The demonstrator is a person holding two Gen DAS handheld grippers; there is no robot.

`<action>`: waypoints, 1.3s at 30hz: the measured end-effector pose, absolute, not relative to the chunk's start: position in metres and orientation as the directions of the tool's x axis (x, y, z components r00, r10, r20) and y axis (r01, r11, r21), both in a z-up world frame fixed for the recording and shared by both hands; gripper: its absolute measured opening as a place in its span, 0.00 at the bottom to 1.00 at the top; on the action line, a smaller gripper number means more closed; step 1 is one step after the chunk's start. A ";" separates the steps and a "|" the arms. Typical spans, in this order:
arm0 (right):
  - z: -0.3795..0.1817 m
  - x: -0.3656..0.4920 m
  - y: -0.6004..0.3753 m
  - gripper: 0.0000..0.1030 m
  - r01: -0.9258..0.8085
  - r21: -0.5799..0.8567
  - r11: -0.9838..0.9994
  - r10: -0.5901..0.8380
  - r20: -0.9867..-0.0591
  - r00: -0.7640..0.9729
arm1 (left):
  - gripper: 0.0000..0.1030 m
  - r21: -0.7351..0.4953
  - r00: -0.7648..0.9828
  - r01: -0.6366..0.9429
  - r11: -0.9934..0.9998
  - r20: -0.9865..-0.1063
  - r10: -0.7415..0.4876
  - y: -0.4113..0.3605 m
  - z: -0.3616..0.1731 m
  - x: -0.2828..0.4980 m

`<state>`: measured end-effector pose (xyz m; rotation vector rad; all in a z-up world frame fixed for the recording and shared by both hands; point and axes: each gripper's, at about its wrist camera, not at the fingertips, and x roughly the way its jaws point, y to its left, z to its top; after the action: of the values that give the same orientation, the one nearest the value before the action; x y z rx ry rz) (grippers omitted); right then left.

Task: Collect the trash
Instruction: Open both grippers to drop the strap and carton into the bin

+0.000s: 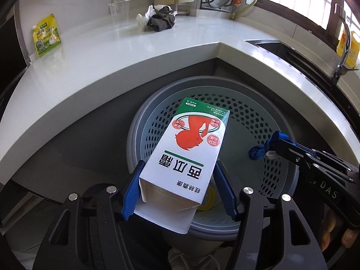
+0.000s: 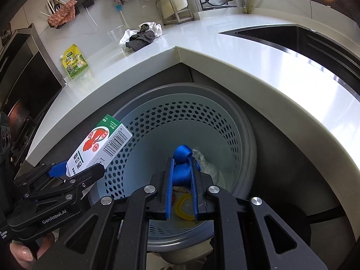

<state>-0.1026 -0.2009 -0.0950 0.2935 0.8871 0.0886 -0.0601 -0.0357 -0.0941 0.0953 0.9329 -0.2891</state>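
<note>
My left gripper (image 1: 177, 168) is shut on a white carton (image 1: 186, 148) with a red figure and green band, held over the grey perforated trash bin (image 1: 247, 121). In the right wrist view the carton (image 2: 99, 148) and left gripper (image 2: 78, 168) are at the left over the bin (image 2: 227, 121). My right gripper (image 2: 182, 162) is shut on a bunched blue strap (image 2: 182, 157) above the bin's opening; it shows at the right in the left wrist view (image 1: 270, 148), with the strap (image 1: 258, 153). White crumpled trash (image 2: 209, 164) and a yellow ring (image 2: 183, 204) lie inside the bin.
The white L-shaped counter (image 1: 112, 51) wraps around the bin. On it are a yellow-green pouch (image 1: 46, 37), a dark cloth with white crumpled plastic (image 1: 160, 19) and a clear cup (image 1: 119, 9). A sink (image 2: 303, 38) and faucet (image 1: 342, 45) are at the right.
</note>
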 end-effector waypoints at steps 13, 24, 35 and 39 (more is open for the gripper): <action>-0.109 -0.096 -0.202 0.13 0.047 0.298 0.954 0.210 -0.768 0.605 | 0.58 -0.052 0.532 0.273 0.961 -0.824 -0.196 -0.038 -0.106 -0.050; -0.107 -0.097 -0.208 0.19 0.051 0.317 0.947 0.220 -0.757 0.616 | 0.60 -0.065 0.521 0.258 0.964 -0.830 -0.196 -0.035 -0.106 -0.049; -0.101 -0.104 -0.214 0.37 0.062 0.329 0.942 0.214 -0.734 0.644 | 0.70 -0.073 0.527 0.236 0.969 -0.828 -0.191 -0.027 -0.103 -0.049; -0.100 -0.104 -0.215 0.39 0.064 0.332 0.941 0.213 -0.731 0.648 | 0.71 -0.075 0.528 0.235 0.969 -0.827 -0.192 -0.026 -0.102 -0.050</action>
<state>-0.1041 -0.2152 -0.0997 0.3454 0.8663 0.0866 -0.0498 -0.0264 -0.1018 0.0480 0.9814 -0.2556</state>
